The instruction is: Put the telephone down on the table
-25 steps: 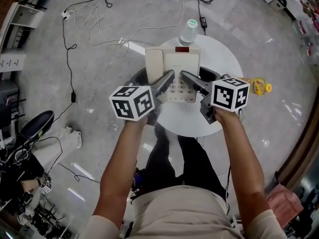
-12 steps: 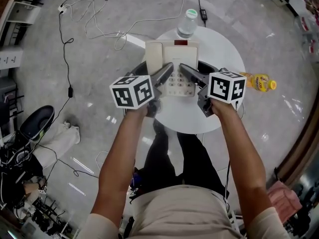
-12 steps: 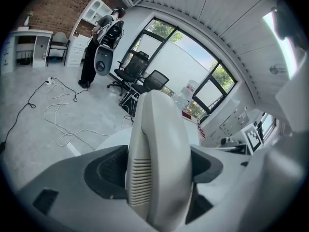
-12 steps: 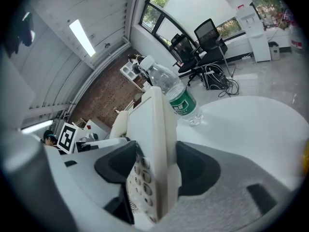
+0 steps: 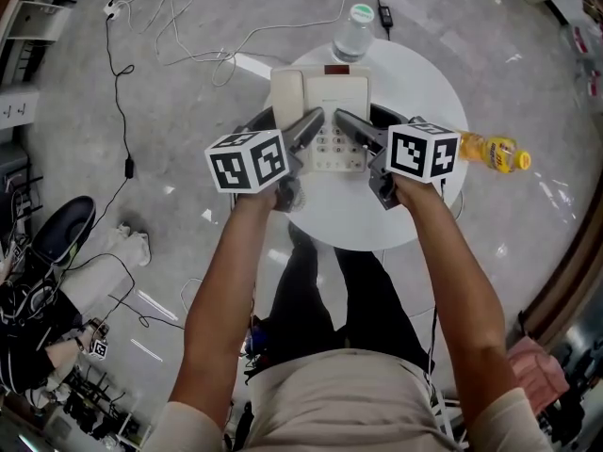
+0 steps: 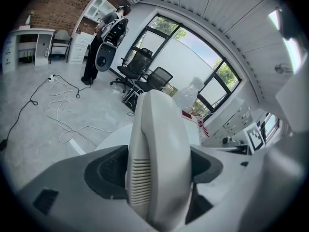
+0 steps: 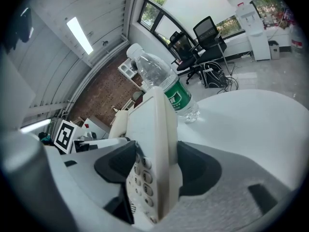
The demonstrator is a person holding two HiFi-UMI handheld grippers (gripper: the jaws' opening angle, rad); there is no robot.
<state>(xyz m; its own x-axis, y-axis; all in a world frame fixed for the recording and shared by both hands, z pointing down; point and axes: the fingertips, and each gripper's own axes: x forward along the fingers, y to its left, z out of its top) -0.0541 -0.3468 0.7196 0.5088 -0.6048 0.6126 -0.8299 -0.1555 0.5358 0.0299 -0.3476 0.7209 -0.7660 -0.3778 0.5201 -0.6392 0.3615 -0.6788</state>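
A cream desk telephone [image 5: 325,111] with a handset on its left side and a keypad is over the round white table [image 5: 419,88]. My left gripper [image 5: 309,126] is shut on its handset side [image 6: 159,149]. My right gripper [image 5: 347,124] is shut on its keypad side [image 7: 153,139]. In the left gripper view, the left gripper [image 6: 158,170] has both dark pads pressed to the handset. In the right gripper view, the right gripper [image 7: 154,170] clamps the telephone's edge beside the keys. I cannot tell whether the telephone's base touches the table.
A clear water bottle [image 5: 353,31] with a green label [image 7: 169,88] stands at the table's far edge, just behind the telephone. A yellow bottle [image 5: 499,151] lies on the floor to the right. Cables [image 5: 151,22] trail over the floor at the left.
Both grippers stay shut on the telephone. The whole scene has slid up in the head view; the telephone keeps about the same place relative to the table and bottle.
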